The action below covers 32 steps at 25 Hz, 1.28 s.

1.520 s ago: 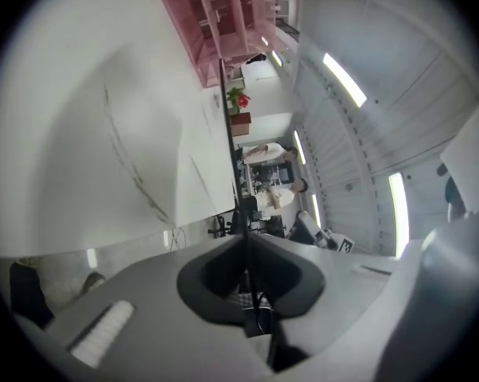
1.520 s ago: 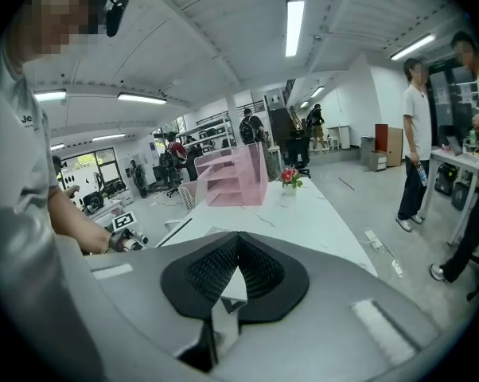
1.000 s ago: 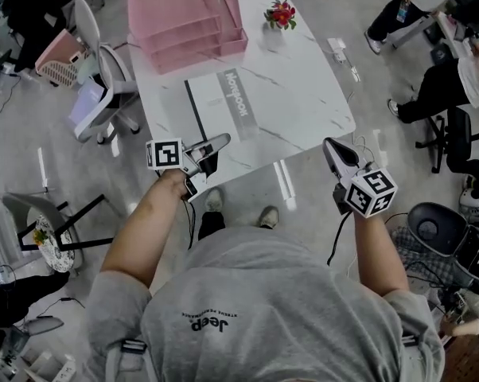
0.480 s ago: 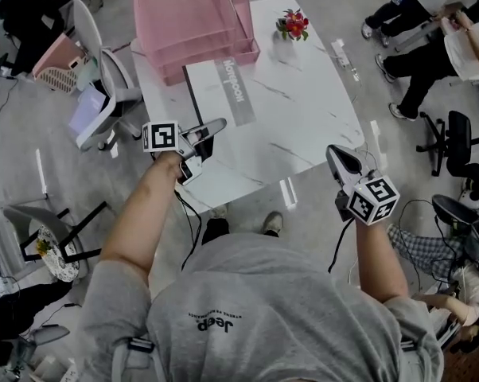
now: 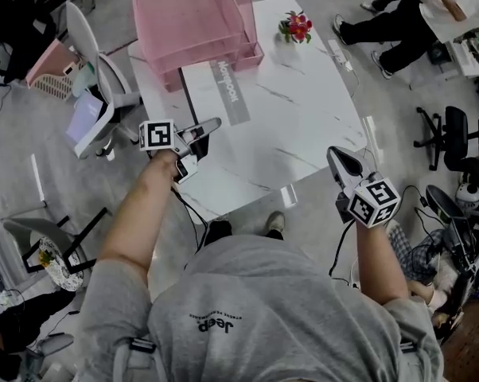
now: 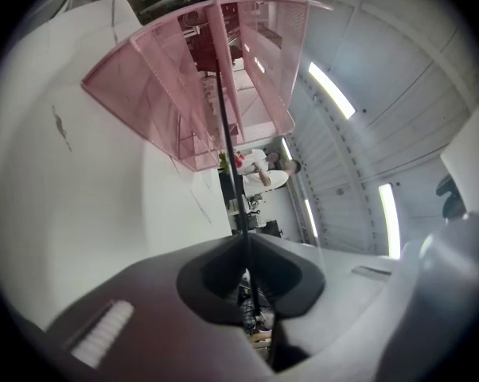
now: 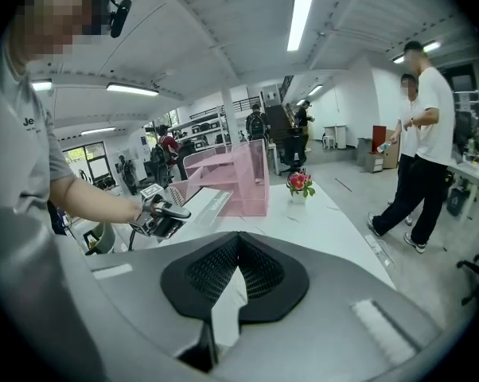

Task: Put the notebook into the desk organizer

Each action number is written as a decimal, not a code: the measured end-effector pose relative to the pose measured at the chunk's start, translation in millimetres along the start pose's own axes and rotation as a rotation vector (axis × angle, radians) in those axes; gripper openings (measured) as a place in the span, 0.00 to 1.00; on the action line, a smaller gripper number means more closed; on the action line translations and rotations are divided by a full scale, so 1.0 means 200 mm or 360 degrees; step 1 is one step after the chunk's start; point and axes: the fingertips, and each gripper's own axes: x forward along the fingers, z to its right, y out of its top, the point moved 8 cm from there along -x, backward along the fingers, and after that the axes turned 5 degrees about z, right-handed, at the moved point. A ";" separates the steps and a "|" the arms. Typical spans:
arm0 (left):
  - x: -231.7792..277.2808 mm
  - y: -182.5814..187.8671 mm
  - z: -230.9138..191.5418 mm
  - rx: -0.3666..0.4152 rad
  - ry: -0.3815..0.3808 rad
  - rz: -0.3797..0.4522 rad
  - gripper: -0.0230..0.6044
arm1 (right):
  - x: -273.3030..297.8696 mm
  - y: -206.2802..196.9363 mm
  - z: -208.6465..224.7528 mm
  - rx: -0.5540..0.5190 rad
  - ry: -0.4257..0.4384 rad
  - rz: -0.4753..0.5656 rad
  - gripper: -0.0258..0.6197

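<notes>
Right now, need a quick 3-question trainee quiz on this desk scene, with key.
1. True or false: the notebook already sits inside the desk organizer.
2. Which tool is shut on the notebook's dark edge? A) left tool B) right tool C) both
3. What stands on the table to the right of the desk organizer?
Key:
1. False: it lies flat on the table, in front of the desk organizer.
2. A. The right tool is shut and apart from the notebook.
3. Red flowers in a small vase.
</notes>
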 end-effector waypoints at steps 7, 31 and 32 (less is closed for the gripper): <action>-0.02 0.07 -0.07 0.0026 0.0019 -0.0032 0.14 | 0.08 0.05 -0.03 -0.0024 -0.0005 0.0029 0.04; 0.02 0.45 -0.21 0.0101 0.0179 -0.0040 0.14 | 0.46 0.15 -0.07 -0.0065 0.0044 0.0036 0.04; 0.03 0.47 -0.21 0.0104 0.0189 -0.0038 0.14 | 0.47 0.15 -0.07 -0.0063 0.0044 0.0032 0.04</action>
